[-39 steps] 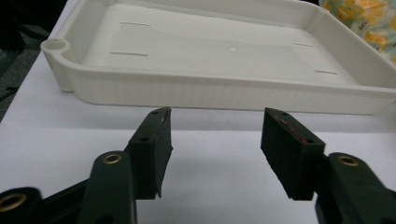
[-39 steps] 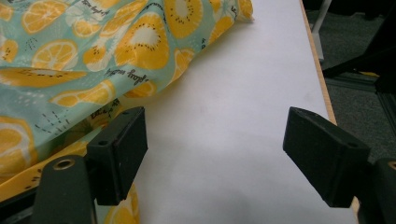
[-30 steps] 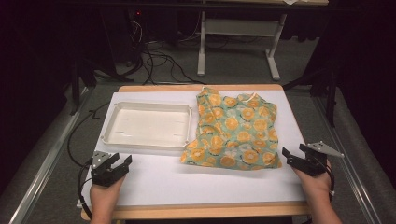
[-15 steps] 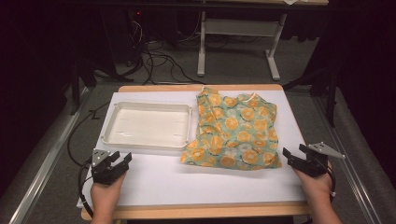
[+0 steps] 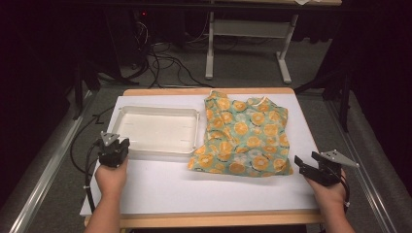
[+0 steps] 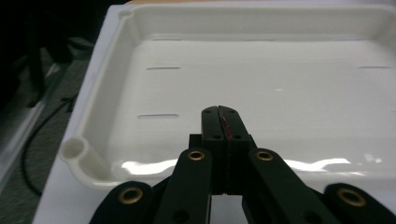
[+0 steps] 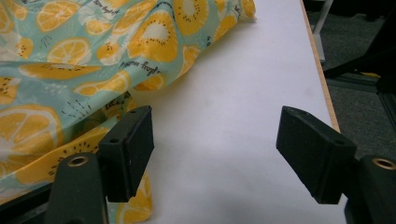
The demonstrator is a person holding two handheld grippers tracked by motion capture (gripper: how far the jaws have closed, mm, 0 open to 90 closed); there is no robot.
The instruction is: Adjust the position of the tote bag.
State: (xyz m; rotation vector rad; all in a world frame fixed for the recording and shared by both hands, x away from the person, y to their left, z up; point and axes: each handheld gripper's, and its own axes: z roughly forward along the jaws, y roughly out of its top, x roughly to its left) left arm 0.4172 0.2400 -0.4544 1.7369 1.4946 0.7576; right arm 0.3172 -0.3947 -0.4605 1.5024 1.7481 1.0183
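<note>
A teal cloth point(image 5: 243, 133) printed with orange slices lies crumpled on the right half of the white board point(image 5: 194, 189). Left of it stands an empty white tray point(image 5: 158, 109). My left gripper point(image 5: 115, 145) sits at the tray's near left rim. Its jaws have just been closing and now meet with nothing between them; in the left gripper view it point(image 6: 219, 109) points into the tray point(image 6: 116, 93). My right gripper point(image 5: 303, 165) stands open by the cloth's near right corner. In the right gripper view it point(image 7: 215, 135) has eased slightly narrower, with bare board between the jaws and the cloth point(image 7: 93, 56) beside one jaw.
The board rests on a wooden table whose edge point(image 7: 322, 70) runs close along the right. Black cables point(image 5: 80, 155) trail off the left side. A metal table frame point(image 5: 243, 43) stands on the floor beyond.
My left gripper has moved forward to the tray's near rim and its jaws have shut. The right gripper and the cloth have stayed where they were.
</note>
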